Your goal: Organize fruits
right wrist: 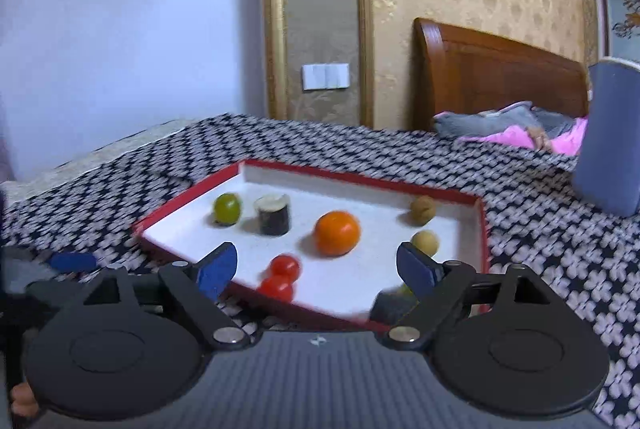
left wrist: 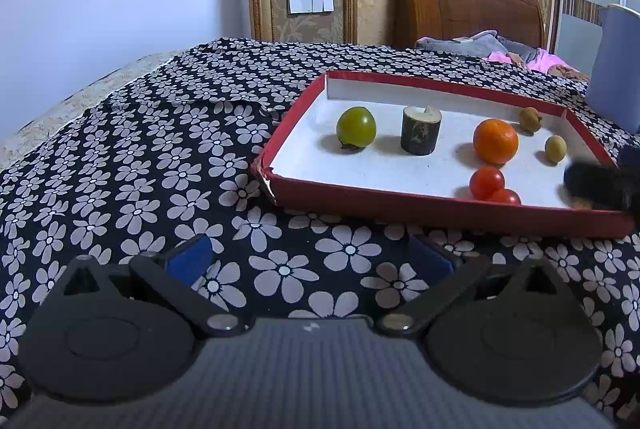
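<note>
A red tray (left wrist: 440,207) with a white floor lies on the flowered cloth. In it are a green tomato (left wrist: 356,127), a dark cut cylinder (left wrist: 421,129), an orange (left wrist: 495,141), two red cherry tomatoes (left wrist: 487,181), and two small tan fruits (left wrist: 555,149). My left gripper (left wrist: 310,261) is open and empty over the cloth, short of the tray. My right gripper (right wrist: 316,269) is open and empty above the tray's near edge (right wrist: 304,313), with the cherry tomatoes (right wrist: 282,275) between its fingers; its dark tip shows in the left wrist view (left wrist: 600,185). The orange (right wrist: 337,233) lies beyond.
A blue-grey container (left wrist: 616,65) stands right of the tray. A wooden headboard (left wrist: 468,5) and pink and grey bedding (left wrist: 520,53) lie behind. The wall with a switch panel (left wrist: 311,0) is at the back. The cloth's left edge (left wrist: 80,89) drops off.
</note>
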Tool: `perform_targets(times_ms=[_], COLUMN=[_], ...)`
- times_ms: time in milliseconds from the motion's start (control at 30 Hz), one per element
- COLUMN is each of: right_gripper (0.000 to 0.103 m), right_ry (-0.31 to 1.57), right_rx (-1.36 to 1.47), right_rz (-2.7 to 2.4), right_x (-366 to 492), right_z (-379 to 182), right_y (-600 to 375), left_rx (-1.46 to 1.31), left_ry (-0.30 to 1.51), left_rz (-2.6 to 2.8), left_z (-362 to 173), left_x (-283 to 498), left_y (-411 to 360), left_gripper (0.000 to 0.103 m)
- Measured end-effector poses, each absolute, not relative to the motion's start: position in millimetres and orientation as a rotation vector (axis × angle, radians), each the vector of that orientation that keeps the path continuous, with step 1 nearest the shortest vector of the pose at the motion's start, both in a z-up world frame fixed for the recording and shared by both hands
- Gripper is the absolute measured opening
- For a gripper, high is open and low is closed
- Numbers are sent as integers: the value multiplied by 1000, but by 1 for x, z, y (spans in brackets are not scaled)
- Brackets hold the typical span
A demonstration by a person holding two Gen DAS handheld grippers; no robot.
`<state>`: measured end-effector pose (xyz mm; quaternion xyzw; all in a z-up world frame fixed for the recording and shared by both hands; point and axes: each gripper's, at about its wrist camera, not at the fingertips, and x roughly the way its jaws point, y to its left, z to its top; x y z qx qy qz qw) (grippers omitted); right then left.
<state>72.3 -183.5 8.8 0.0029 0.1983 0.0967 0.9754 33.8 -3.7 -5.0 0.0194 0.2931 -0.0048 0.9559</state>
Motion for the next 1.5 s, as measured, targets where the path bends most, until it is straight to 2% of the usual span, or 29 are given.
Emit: perform_targets(times_ms=[100,600,667,1000,1500], right_gripper=[93,94,101,103,103], right_ry=[411,478,508,612,645], right_rx=[-18,-57,-56,-103,-33], right_rz=[217,254,285,222,248], right_x=[64,51,53,65,71], right_z=[0,-19,-21,-30,-33], right_y=[-176,-164,-164,-159,-169], left_rx=[42,42,47,55,81], left_ry=[597,607,609,623,632], left_rz=[-14,-28,-30,-32,-41], left_z=[-5,-5,-6,-7,-11], left_x=[34,35,35,39,42], left_y=[-4,-4,-5,-4,-6], left_gripper=[103,103,103,103,103])
